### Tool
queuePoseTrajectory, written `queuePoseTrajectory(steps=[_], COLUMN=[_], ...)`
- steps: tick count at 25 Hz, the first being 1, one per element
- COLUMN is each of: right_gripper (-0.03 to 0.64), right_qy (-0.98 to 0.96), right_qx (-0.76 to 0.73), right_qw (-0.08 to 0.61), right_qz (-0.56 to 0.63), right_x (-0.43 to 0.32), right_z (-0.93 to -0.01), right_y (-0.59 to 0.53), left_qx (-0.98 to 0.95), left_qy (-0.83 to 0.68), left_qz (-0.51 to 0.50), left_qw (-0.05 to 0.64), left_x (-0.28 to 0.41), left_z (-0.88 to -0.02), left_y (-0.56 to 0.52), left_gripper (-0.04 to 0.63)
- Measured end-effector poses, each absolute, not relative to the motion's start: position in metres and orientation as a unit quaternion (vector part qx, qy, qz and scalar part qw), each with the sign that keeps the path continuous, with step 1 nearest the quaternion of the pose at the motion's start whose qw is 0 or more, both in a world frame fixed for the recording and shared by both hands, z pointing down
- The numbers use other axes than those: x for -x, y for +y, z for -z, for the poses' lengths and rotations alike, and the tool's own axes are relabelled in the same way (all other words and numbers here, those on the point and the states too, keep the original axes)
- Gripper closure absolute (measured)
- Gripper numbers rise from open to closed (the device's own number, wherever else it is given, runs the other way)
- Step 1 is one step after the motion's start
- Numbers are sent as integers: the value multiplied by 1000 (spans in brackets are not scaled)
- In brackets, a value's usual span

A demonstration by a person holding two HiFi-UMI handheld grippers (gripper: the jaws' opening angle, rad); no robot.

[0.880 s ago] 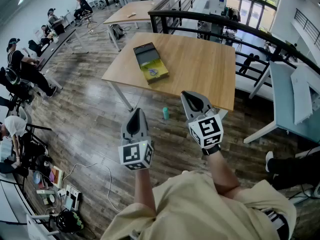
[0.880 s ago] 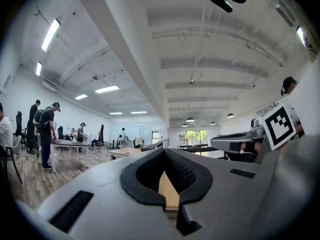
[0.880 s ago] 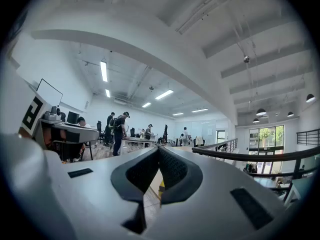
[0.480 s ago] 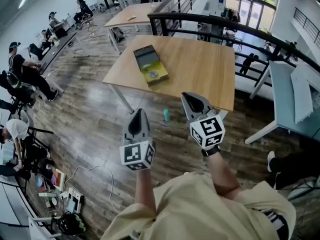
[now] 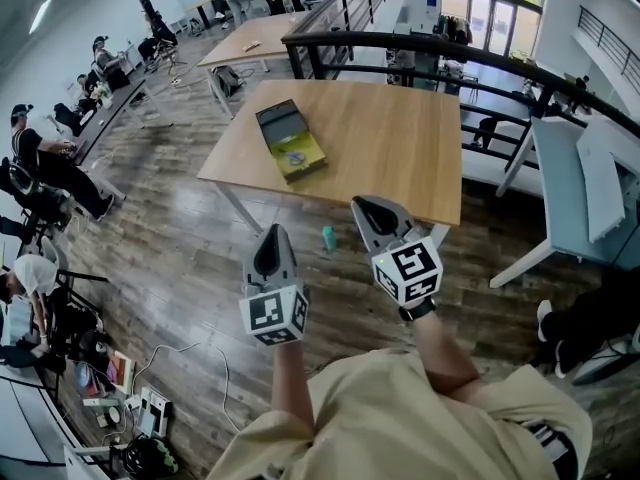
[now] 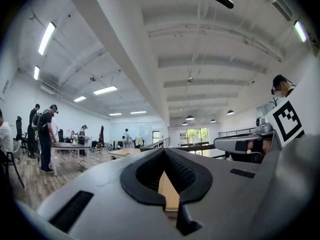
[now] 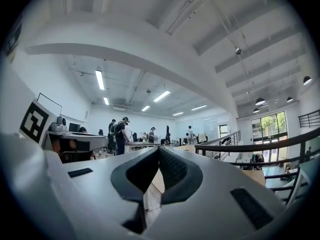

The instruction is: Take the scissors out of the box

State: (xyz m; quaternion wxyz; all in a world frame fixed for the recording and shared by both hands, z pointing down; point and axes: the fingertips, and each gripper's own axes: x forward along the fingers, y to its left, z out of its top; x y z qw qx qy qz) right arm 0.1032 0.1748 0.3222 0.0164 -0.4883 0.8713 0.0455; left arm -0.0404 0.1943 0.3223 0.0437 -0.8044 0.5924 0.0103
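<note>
1. Your left gripper (image 5: 272, 232) is clenched, empty.
2. Your right gripper (image 5: 364, 206) is clenched, empty.
3. The open box (image 5: 287, 128) lies on the table (image 5: 395, 153), well apart from both grippers, with a grey item (image 5: 296, 156) inside.

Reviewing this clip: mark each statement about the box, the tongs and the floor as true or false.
1. The box lies on the wooden table. True.
2. The right tongs grip something. False: they are shut on nothing.
3. The left tongs touch the box. False: they are held well short of it, shut and empty.
4. A small teal thing stands on the floor near the table. True.
</note>
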Motion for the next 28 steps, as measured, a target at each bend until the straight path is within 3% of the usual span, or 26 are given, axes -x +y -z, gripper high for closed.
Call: queuePoseTrajectory(steps=[13, 28], right_gripper=[603, 603], right_qy=[881, 875], right_qx=[472, 483], right_qw=[1, -24], right_qz=[-31, -23], right_x=[-98, -55], right_z=[-365, -377], right_y=[136, -73], left_qx=[797, 808], left_qy=[603, 589], left_qz=[6, 3], left_qw=[42, 30], left_x=[29, 78], left_z=[-362, -369], left_y=[156, -68], left_gripper=[584, 584])
